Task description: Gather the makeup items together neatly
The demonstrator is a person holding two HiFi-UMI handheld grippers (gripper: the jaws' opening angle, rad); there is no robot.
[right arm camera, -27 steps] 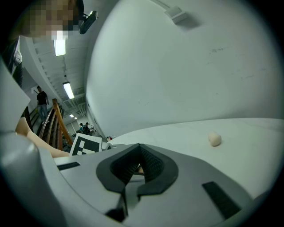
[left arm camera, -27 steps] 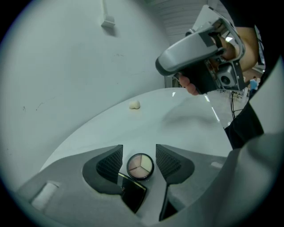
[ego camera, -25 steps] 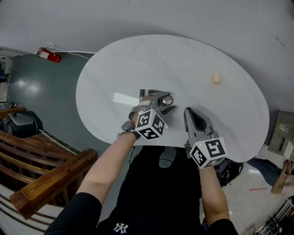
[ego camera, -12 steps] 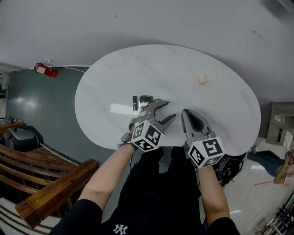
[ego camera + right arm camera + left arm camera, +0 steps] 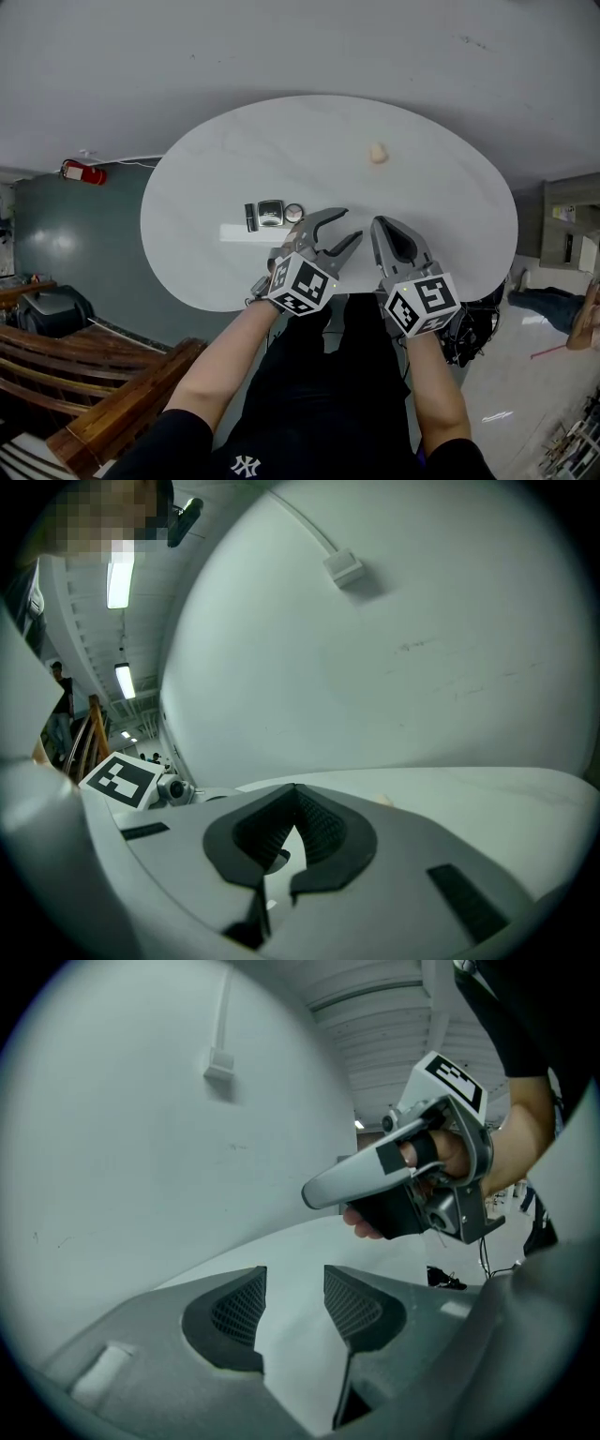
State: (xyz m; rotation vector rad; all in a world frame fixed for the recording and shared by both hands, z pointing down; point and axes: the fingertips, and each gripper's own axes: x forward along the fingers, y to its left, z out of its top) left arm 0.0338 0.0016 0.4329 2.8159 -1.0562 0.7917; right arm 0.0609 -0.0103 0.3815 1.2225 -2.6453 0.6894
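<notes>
A small makeup row lies on the white oval table [image 5: 450, 202]: a dark stick [image 5: 250, 217], a square compact [image 5: 271, 213] and a round compact [image 5: 293, 213], with a white flat piece [image 5: 244, 233] just in front. A beige sponge [image 5: 377, 153] sits alone further back. My left gripper [image 5: 351, 225] hovers right of the row, open and empty; its jaws have just been closing a little. In the left gripper view only table shows between its pads [image 5: 352, 1305]. My right gripper [image 5: 380, 226] hangs beside it, shut with nothing in it [image 5: 294, 791].
The table's near edge runs just under both grippers. A dark floor with a red fire extinguisher [image 5: 77, 172] lies to the left, and wooden furniture [image 5: 112, 412] stands at the lower left. A white wall rises behind the table.
The left gripper has come off the round compact, which now lies beside the square one. Both grippers have risen and drawn back toward the near table edge.
</notes>
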